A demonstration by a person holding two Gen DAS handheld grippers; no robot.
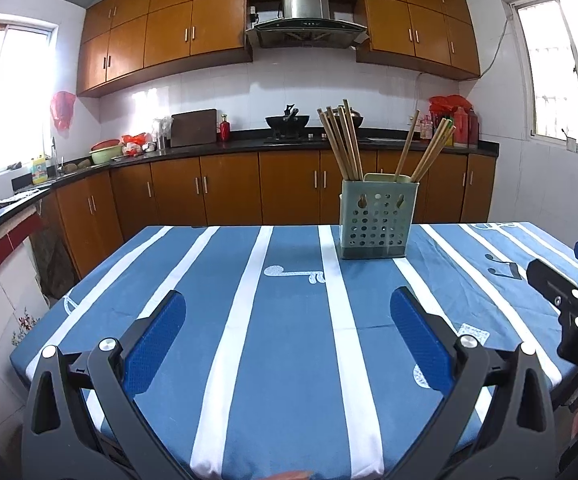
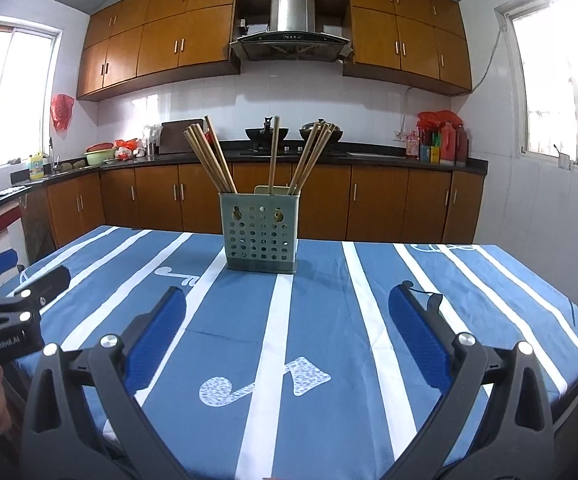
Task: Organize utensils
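Note:
A grey-green perforated utensil holder [image 1: 375,220] stands on the far part of the blue striped tablecloth [image 1: 289,320]; it also shows in the right wrist view [image 2: 260,234]. Several wooden chopsticks [image 1: 343,140] lean in its left side, and more chopsticks [image 1: 433,148] lean in its right side; they show again in the right wrist view [image 2: 213,156]. My left gripper [image 1: 289,312] is open and empty above the near table, well short of the holder. My right gripper [image 2: 287,308] is open and empty too. Each gripper shows at the edge of the other's view.
The table's far edge lies just behind the holder. Beyond it is a kitchen counter [image 1: 249,140] with woks, a cutting board and bottles, and brown cabinets. The table's left edge [image 1: 49,312] drops to the tiled floor.

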